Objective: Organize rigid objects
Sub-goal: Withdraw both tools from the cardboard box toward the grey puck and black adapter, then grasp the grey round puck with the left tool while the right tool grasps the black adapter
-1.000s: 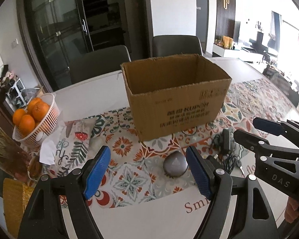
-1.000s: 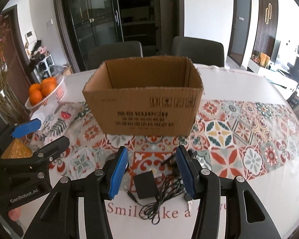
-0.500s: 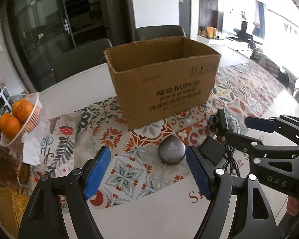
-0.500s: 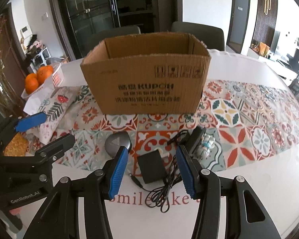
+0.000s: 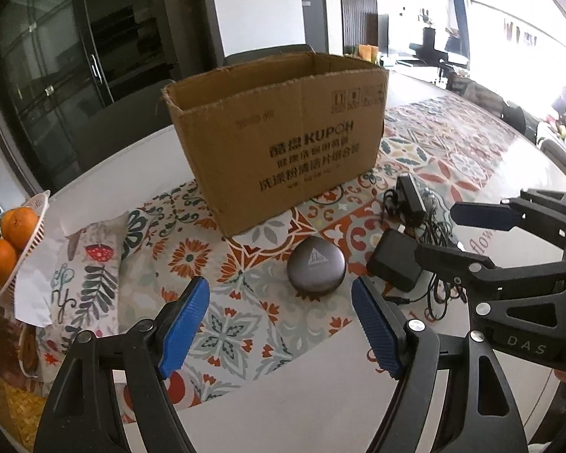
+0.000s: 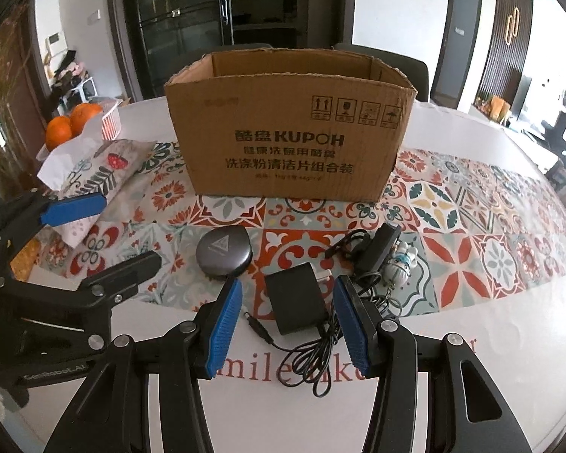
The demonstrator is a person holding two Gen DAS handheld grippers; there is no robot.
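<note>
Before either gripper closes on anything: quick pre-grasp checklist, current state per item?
1. Left gripper open and empty: ok.
2. Right gripper open, nothing pinched: ok.
3. Round grey case lined up with the left gripper: not ok, it lies beyond the fingertips and off toward the right finger.
4. Black adapter between the right gripper's fingers: ok, seemingly centred in the gap.
5. Adapter cable free of the grasp: not ok, it trails by the right finger and tangles toward the other black charger.
6. Cardboard box open on top: ok. Contents: cannot tell.
</note>
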